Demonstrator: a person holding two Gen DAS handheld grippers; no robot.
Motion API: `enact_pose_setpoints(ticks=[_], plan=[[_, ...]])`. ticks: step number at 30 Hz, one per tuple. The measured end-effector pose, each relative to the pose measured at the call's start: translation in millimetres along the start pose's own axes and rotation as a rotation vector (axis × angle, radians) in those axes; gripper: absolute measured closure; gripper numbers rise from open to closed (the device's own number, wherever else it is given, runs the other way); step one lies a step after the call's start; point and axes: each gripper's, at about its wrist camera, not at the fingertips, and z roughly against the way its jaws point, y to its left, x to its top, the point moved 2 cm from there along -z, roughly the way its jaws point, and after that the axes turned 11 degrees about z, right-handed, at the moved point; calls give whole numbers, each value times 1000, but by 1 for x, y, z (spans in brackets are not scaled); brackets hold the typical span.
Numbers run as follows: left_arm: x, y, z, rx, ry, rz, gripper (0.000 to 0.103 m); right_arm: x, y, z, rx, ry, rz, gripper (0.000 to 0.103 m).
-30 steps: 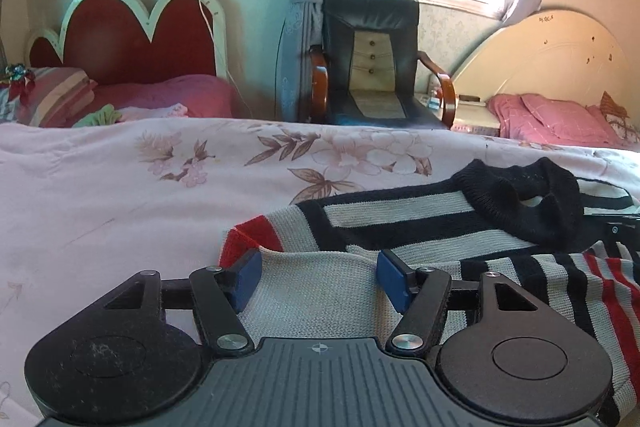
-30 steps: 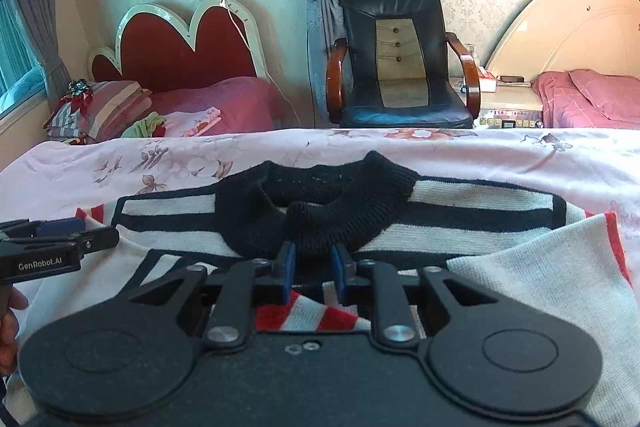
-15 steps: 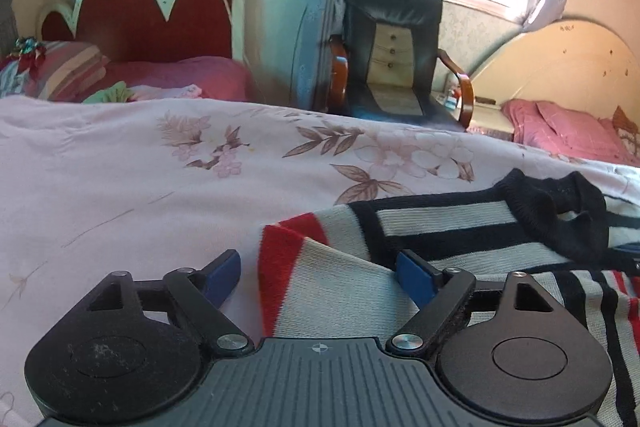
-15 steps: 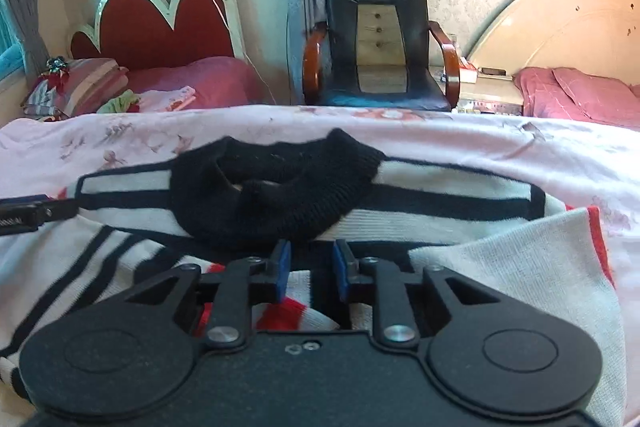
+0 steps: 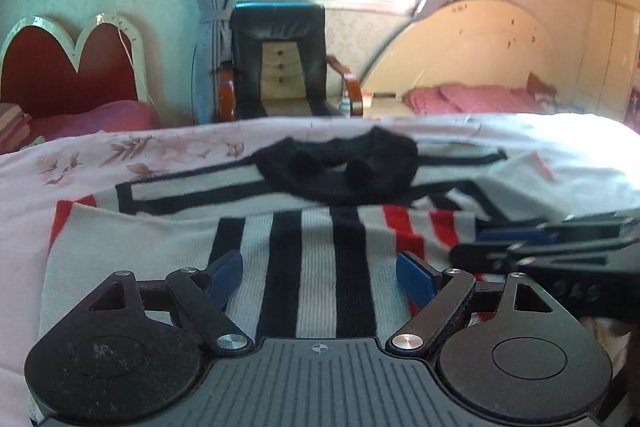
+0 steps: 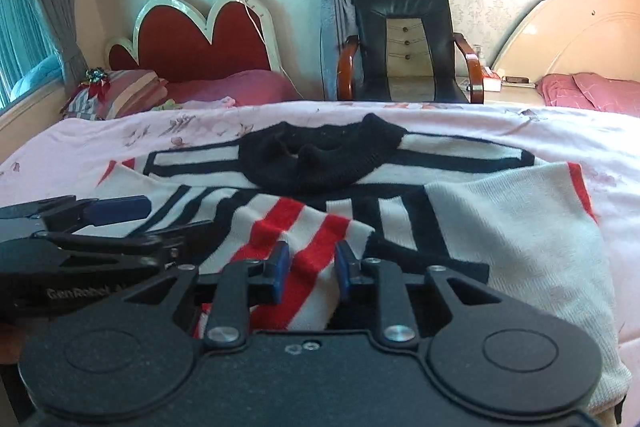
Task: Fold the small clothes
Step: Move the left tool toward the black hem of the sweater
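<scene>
On bedspread (image 6: 100,143), sweater (image 6: 500,211) lies, apparently half-folded.

The bedspread (image 6: 80,147) lies bare left of and beyond the sweater (image 6: 500,211), giving free passage there. The sweater's black collar (image 6: 320,159) bunches up as a low hump at the far edge. The left gripper (image 5: 320,273) and the right gripper (image 6: 308,269) sit just beside each other above the striped middle, each blocking the other's sideways path. The armchair (image 6: 404,39) stands beyond the bed.
</scene>
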Motion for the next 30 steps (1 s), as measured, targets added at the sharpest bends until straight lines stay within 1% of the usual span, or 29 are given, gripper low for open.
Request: enact_pose_setpoints(ticks=[2,4,5,6,7,9,10,11,12,15,16,17,19,20,21,23,24,25,27,28,29,30], plan=[[-5,11,7,10,-12,11,19,-8,-12,7,-25,11,-7,82],[-10,30,18,52,-18,22,19,-20,-35,24,-99,24,-28,87],[-11,39,19,69,-15,38,19,-28,-50,33,-122,24,-45,83],[-11,47,20,58,-6,76,19,-34,-62,40,-150,35,-67,82],[-8,49,20,63,-3,94,19,-39,-73,44,-144,33,-94,84],[-2,41,22,102,-16,94,19,-42,-88,50,-104,14,-152,84],[0,37,25,88,-25,97,19,-40,-91,55,-117,-12,-159,80],[0,32,25,81,-23,96,19,-36,-93,60,-132,-44,-149,81],[0,25,24,90,-21,85,19,-33,-95,63,-140,-63,-146,83],[2,4,12,86,-28,68,19,-23,-107,56,-134,-70,-167,83],[4,-2,7,83,-33,73,19,-19,-109,49,-127,-61,-159,85],[5,-8,2,81,-29,77,19,-14,-110,41,-114,-61,-149,89],[7,-21,-8,111,-23,69,19,-7,-110,24,-84,-47,-119,92],[8,-27,-11,121,-21,65,19,-4,-109,15,-73,-38,-108,99],[7,-32,-13,148,-6,55,19,-4,-109,5,-54,-18,-96,102],[7,-34,-13,164,4,67,19,-8,-105,-15,-64,40,-60,102],[8,-33,-6,168,6,79,19,-10,-103,-16,-72,20,-33,102],[8,-32,2,171,-3,74,19,-9,-100,-15,-79,21,-7,102],[3,-27,21,177,-19,46,19,-10,-99,1,-73,7,-6,98],[-2,-24,32,182,-17,29,19,-13,-101,12,-61,-12,-18,89],[-9,-19,44,182,-15,11,19,-17,-102,24,-51,-23,-29,85],[-17,-13,59,185,-20,-4,19,-22,-104,35,-41,-29,-35,85]])
